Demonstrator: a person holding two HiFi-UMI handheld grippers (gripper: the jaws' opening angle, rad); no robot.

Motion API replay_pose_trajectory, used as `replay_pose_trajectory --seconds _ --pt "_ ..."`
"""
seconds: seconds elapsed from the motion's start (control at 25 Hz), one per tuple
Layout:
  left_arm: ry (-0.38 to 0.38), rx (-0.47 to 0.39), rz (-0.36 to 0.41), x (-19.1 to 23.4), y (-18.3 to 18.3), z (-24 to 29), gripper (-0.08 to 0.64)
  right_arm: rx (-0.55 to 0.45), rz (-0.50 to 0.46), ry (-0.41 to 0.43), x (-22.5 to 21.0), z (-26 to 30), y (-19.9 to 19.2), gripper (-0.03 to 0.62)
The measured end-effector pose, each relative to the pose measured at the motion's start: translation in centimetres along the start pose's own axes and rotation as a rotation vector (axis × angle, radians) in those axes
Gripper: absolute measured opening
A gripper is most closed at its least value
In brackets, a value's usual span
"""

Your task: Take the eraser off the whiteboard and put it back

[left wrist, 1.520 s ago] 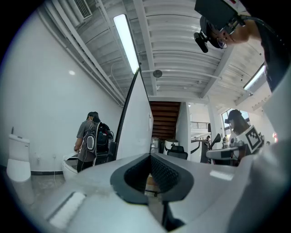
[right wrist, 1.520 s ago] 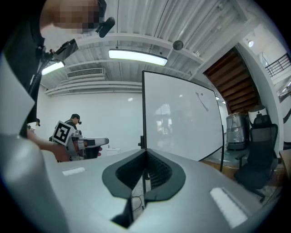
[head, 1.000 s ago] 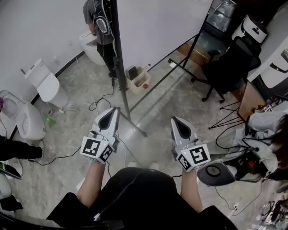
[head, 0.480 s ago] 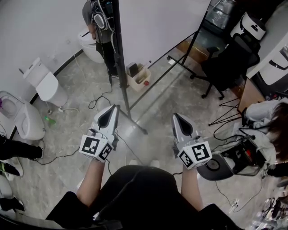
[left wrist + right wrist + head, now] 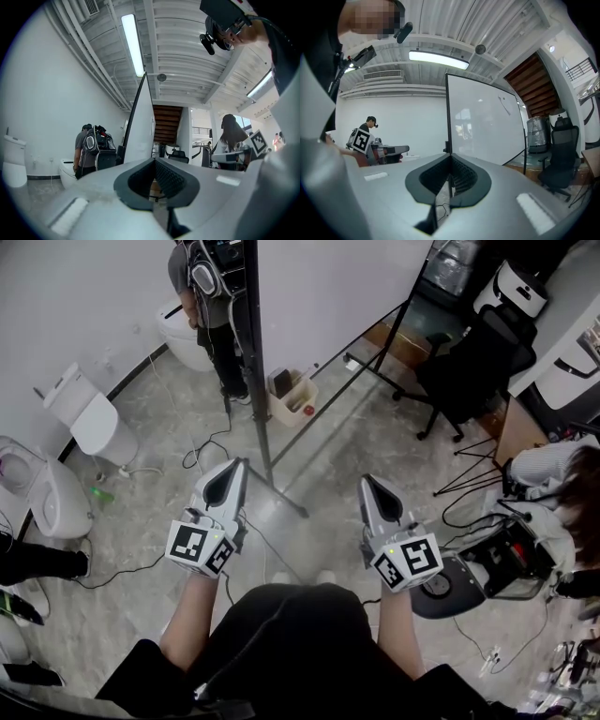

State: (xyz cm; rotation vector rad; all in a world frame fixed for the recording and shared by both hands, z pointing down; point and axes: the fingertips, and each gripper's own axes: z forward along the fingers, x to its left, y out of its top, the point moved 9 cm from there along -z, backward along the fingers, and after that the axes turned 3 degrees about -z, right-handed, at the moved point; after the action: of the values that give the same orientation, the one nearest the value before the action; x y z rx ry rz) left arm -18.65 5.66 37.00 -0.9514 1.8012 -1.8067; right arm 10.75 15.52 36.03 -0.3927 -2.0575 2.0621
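Below the head camera, the grey plastic left gripper [image 5: 240, 467] and its twin, the right gripper [image 5: 364, 480], are held level and well apart, marker cubes toward the person. Both point at the tall white whiteboard [image 5: 328, 296] on its black metal frame; I judge this an approach stance, since bare floor lies between tips and board. A small cardboard box [image 5: 291, 397] sits by the frame's foot; a black office chair [image 5: 469, 371] stands to the right; white ceramic toilets [image 5: 89, 418] line the left wall; the eraser is nowhere to be made out from here.

Along the left gripper's [image 5: 153, 160] own view, its tips meet and the dark ribbed pads [image 5: 171, 180] enclose only an empty hollow. The whiteboard [image 5: 143, 122] shows nearly edge-on beyond them; a person with a backpack [image 5: 89, 150] stands beside it.

Along the right gripper's [image 5: 450, 157] view, the tips are likewise pressed together on nothing. The whiteboard [image 5: 483, 122] turns its broad face this way, bare but for faint marks; no eraser can be picked out on it, perhaps too small or hidden. Closed tongs likely suit carrying; one pair must spread before any grab.
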Motion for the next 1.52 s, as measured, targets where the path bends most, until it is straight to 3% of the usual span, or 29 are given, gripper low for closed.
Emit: replay_pose_trajectory --seconds 0.72,1.12,1.52 --pt "-0.017 0.027 -0.029 2.9 -0.7 -1.7 0.005 0.034 -0.001 -0.041 2.6 0.9 -0.6 0.009" --pt "0.048 0.027 -0.013 3.5 -1.1 0.8 0.006 0.024 0.014 0.031 -0.7 4.5 -1.3 0.009" --pt "0.108 0.026 -0.001 4.1 -1.4 8.1 0.005 0.007 0.016 0.139 -7.4 11.1 -0.9 0.009"
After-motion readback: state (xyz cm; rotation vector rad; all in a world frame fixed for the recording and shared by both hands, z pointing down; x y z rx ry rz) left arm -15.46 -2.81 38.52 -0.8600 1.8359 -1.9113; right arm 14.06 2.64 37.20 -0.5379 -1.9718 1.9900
